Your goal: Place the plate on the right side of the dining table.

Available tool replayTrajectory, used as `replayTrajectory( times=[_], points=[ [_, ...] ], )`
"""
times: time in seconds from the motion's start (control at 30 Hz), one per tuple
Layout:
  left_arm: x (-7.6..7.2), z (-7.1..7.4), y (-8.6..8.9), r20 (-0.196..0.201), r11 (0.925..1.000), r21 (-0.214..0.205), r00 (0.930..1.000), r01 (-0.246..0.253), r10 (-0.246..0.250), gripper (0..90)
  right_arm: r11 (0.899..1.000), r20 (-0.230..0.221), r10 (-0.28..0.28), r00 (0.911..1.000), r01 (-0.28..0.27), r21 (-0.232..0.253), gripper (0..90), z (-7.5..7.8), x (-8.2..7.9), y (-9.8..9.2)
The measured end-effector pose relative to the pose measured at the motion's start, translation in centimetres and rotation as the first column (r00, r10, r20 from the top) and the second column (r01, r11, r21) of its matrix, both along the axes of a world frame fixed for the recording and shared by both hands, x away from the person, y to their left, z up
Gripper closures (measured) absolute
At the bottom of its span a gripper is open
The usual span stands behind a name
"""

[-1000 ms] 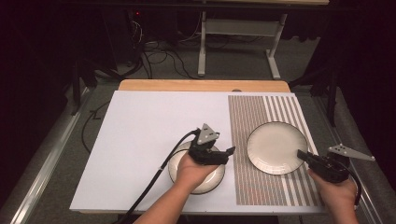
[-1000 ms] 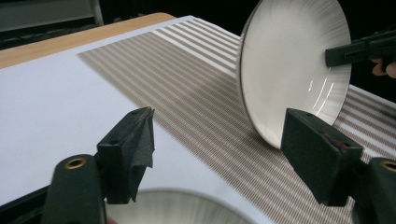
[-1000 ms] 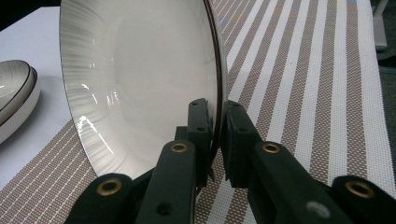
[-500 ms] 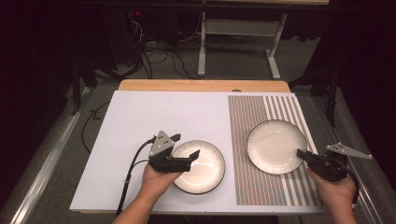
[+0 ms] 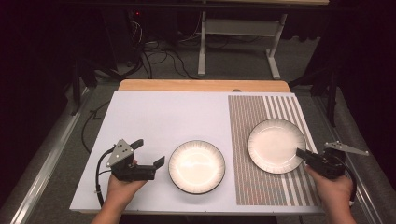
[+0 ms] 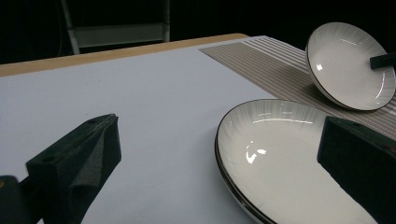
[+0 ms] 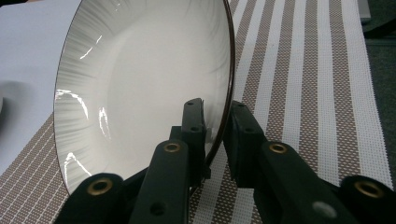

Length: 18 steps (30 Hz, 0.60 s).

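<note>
Two white plates with dark rims are on the table. The near plate lies flat on the white surface. My left gripper is just left of it, apart from its rim. Its jaws have just been opening and now stand wide open with nothing between them. The far plate rests on the striped placemat, tilted up at its right side. My right gripper is shut on that plate's rim.
The white board covers the table's left and middle, with a wooden edge behind it. The striped placemat covers the right part. Beyond the table, metal frame legs and cables are on a dark floor.
My left gripper has drawn back to the left, off the near plate, and its jaws have opened wide. The near plate stays where it lay. The right gripper still grips the far plate.
</note>
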<state>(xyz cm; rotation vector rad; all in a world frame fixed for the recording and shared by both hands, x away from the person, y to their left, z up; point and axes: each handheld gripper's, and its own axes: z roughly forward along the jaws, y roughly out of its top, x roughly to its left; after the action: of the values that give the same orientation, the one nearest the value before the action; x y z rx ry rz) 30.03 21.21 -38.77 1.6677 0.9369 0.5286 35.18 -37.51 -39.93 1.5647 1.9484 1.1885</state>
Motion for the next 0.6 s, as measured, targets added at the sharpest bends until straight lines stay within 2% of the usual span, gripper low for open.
replayTrajectory(
  times=[0.23, 0.37, 0.6],
  points=[
    [0.1, -0.3, -0.2, -0.006, 1.0000, -0.003, 1.0000, 0.007, -0.007, 0.4, 1.000, -0.023, -0.026, 0.9994, 0.026, 0.003, 80.0, -0.2, 0.5, 0.0],
    [0.2, -0.5, -0.6, -0.013, 0.9999, 0.007, 0.9998, 0.014, -0.014, 0.4, 0.999, -0.040, -0.039, 0.9984, 0.040, 0.026, 79.9, -0.4, 0.8, -0.1],
    [0.3, -0.3, -0.1, -0.014, 0.9998, 0.015, 0.9998, -0.014, 0.014, 0.4, 0.996, -0.080, -0.060, 0.9950, 0.065, 0.056, 79.3, -0.7, 1.7, -0.3]
  ],
)
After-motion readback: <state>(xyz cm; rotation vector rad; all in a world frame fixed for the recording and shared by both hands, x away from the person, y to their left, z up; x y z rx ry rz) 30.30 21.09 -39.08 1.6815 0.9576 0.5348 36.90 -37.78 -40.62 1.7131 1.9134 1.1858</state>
